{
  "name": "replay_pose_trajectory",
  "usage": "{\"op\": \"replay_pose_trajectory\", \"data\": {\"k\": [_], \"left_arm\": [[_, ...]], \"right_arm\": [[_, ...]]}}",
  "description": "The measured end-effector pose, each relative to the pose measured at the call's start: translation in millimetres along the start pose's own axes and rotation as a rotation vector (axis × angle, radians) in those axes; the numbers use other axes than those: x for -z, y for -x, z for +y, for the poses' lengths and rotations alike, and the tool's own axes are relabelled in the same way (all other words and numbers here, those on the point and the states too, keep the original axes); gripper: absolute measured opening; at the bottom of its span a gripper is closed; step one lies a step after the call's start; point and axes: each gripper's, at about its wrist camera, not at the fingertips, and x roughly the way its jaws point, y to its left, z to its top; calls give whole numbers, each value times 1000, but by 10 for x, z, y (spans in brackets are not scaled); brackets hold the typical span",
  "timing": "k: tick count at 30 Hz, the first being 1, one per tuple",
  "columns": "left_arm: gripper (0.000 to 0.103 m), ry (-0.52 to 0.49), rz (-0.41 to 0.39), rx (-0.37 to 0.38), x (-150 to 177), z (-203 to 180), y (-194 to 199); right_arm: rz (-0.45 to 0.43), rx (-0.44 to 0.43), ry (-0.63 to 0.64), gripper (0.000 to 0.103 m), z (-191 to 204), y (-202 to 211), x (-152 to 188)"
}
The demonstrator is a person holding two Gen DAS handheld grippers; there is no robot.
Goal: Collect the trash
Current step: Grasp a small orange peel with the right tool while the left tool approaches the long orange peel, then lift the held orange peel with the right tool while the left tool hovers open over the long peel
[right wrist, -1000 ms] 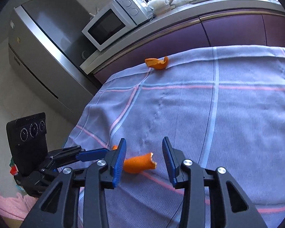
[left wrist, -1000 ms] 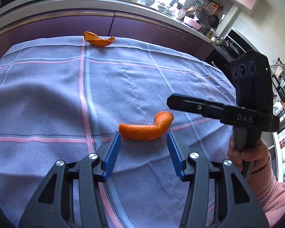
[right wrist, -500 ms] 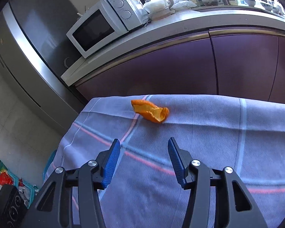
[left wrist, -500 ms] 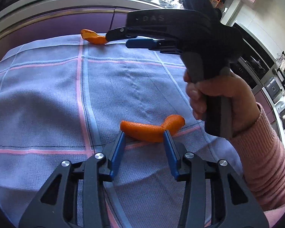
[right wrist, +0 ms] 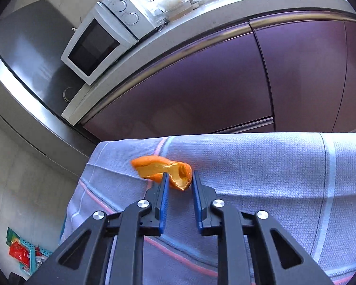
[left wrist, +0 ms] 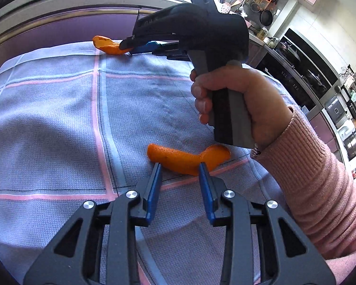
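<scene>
Since a second ago the right gripper (right wrist: 179, 177) has swung across to the far peel (right wrist: 162, 171) at the cloth's (right wrist: 261, 166) edge, and its jaws have just been closing, pinching that curled piece between the tips. Meanwhile the left gripper (left wrist: 180, 167) (jaws also just narrowing) straddles the near peel (left wrist: 187, 158), tips at its lower edge; whether they press it, I cannot tell.

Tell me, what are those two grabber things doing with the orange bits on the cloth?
A person is picking up orange peel. The left gripper has its jaws closing around the long peel in the middle of the checked cloth. The right gripper has been closing on the curled peel at the cloth's far edge. Neither peel is lifted yet.
</scene>
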Motion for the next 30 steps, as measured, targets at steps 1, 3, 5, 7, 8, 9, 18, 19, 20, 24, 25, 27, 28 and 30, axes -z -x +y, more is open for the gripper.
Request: {"op": "replay_pose_trajectory", "data": {"k": [1, 3, 5, 7, 8, 9, 18, 19, 20, 24, 25, 27, 28, 30], "left_arm": [[32, 2, 1, 2, -2, 10, -8], [32, 5, -1, 1, -7, 45, -6], [30, 11, -2, 3, -1, 87, 12], [30, 13, -4, -1, 3, 150, 57], [30, 14, -3, 1, -10, 181, 50], [32, 17, 0, 3, 2, 181, 51], [48, 68, 4, 51, -62, 268, 71], [48, 70, 7, 53, -66, 260, 63], [48, 75, 12, 57, -74, 256, 52], [46, 101, 22, 62, -101, 245, 33], [43, 109, 25, 62, -114, 256, 24], [39, 125, 31, 59, -127, 287, 11], [36, 130, 32, 57, -130, 291, 4], [27, 135, 38, 68, -120, 279, -24]], "right_arm": [[0, -5, -5, 14, -20, -4, 2], [-15, -12, -11, 12, -44, 29, 21], [-26, -23, -13, 11, -58, 101, 41], [-36, -41, -9, 11, -67, 218, 80], [-36, -48, 0, 11, -69, 286, 111], [-37, -55, 8, 11, -68, 344, 133], [-50, -97, 16, 11, -252, 1020, 704], [-55, -98, 4, 11, -296, 1080, 770], [-60, -97, -5, 11, -338, 1136, 836], [-57, -103, -47, 11, -464, 1253, 1053], [-57, -99, -49, 11, -491, 1275, 1098], [-55, -86, -45, 11, -510, 1309, 1173], [-55, -88, -49, 11, -530, 1325, 1213], [-48, -92, -53, 11, -523, 1334, 1286]]}}
